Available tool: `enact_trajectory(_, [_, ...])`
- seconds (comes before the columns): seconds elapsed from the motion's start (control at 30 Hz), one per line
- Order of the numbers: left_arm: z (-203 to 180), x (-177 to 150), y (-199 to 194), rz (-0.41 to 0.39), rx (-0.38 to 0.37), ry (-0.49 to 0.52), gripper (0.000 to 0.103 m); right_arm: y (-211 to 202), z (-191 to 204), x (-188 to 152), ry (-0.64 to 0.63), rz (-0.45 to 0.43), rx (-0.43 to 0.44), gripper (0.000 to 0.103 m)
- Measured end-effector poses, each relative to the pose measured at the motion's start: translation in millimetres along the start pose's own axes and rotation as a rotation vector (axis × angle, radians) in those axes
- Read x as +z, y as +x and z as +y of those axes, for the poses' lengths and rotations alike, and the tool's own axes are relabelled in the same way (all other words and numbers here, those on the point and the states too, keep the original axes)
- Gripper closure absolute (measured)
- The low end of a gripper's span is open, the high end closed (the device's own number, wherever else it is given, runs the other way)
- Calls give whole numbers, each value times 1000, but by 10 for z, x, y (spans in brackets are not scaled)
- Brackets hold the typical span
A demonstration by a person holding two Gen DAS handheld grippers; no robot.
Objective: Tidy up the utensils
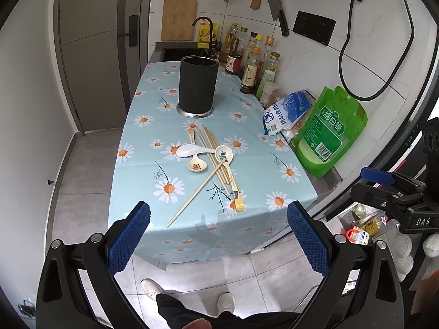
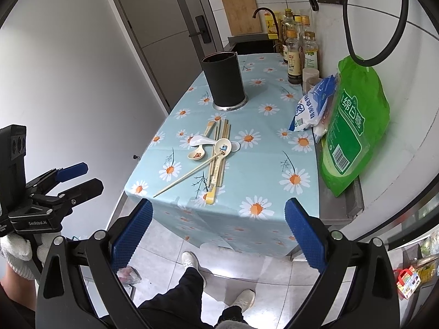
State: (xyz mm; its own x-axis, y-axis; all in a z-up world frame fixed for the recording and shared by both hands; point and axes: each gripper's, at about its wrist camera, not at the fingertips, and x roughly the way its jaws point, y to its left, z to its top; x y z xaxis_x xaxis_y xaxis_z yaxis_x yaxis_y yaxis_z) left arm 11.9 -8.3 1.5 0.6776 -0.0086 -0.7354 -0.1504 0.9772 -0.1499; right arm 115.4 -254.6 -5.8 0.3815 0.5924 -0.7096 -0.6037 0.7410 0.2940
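Observation:
A dark cylindrical utensil holder point(image 1: 198, 86) point(image 2: 223, 79) stands upright on the daisy tablecloth point(image 1: 142, 148) point(image 2: 263, 170). In front of it lies a loose pile: a white ceramic spoon point(image 1: 186, 150) point(image 2: 199, 140), a spoon with an orange animal print point(image 1: 197, 166) point(image 2: 196, 154), a spoon with a blue print point(image 1: 224, 154) point(image 2: 222, 145), wooden chopsticks point(image 1: 212, 148) point(image 2: 225, 131) and one pale chopstick point(image 1: 196, 195) point(image 2: 186, 175) lying diagonally. My left gripper point(image 1: 218, 237) hangs open in front of the table edge, empty. My right gripper point(image 2: 218, 235) is likewise open and empty, short of the table.
Oil and sauce bottles point(image 1: 253, 63) point(image 2: 297, 52), a blue-white bag point(image 1: 286, 111) point(image 2: 312, 109) and a green sugar bag point(image 1: 330, 131) point(image 2: 354, 126) line the right wall. A sink with faucet point(image 1: 204, 31) lies behind the holder. The person's legs and shoes point(image 2: 189, 263) stand below on the tiled floor.

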Motion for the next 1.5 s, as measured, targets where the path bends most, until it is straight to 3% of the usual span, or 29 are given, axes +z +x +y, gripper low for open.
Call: enact_trajectory(1.5, [-4, 19, 73, 40, -7, -9, 7, 62, -59, 26, 7, 14, -6, 7])
